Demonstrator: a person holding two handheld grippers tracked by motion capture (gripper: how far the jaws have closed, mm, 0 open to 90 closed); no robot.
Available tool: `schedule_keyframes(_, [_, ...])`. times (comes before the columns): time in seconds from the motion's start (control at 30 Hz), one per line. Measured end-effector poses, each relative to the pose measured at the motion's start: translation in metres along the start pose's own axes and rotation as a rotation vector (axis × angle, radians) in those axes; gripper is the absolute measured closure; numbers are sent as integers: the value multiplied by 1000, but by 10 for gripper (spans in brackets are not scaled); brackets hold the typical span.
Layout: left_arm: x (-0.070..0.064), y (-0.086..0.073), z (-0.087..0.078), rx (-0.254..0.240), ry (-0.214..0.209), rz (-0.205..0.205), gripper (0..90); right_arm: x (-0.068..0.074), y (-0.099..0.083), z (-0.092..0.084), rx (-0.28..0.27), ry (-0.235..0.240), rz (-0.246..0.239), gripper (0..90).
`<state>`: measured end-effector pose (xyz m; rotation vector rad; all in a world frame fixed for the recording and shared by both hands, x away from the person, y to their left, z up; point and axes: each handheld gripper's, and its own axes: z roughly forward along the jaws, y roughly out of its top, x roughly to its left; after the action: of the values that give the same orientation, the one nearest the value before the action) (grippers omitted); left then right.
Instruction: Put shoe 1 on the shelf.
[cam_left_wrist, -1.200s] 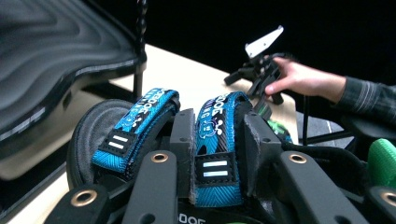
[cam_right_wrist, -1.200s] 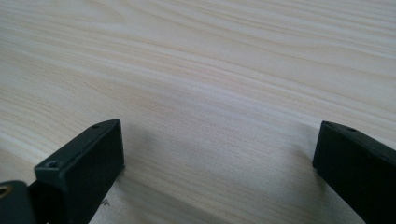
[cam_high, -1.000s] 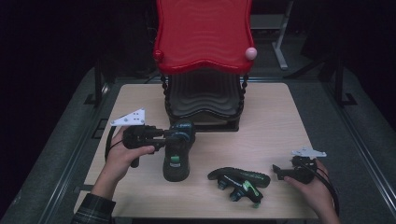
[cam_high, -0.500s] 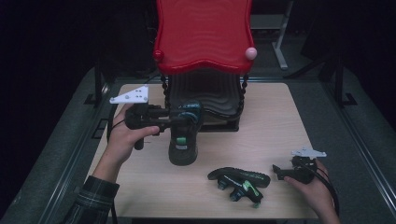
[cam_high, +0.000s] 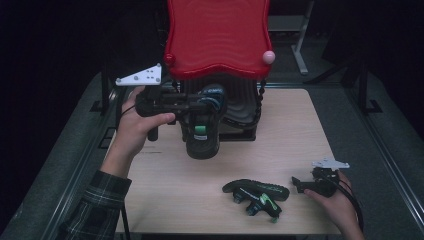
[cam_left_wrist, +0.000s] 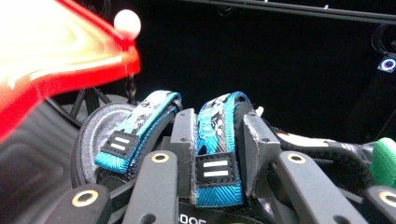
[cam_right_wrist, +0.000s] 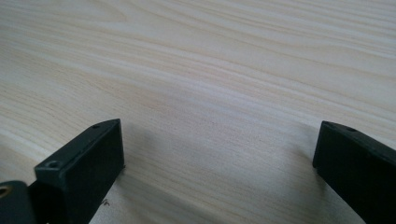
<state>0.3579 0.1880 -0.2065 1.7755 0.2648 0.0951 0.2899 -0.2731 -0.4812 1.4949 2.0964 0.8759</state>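
The left gripper (cam_high: 192, 106) clamps a blue strap (cam_left_wrist: 214, 154) of a black sandal (cam_high: 202, 135), held aloft before the red-lidded bin (cam_high: 218, 37) at the tabletop's (cam_high: 300, 130) far edge. The second sandal (cam_high: 256, 194) lies near the near edge, just beside the right gripper (cam_high: 299, 184), jaws spread wide.
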Motion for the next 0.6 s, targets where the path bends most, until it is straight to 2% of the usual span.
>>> schedule_keyframes(0.27, [9,32,-2,-22,20,27,689,0,0,0,2,3,0,14])
schedule_keyframes(0.6, [39,79,2,-4,76,68,689,0,0,0,2,2,-2,14])
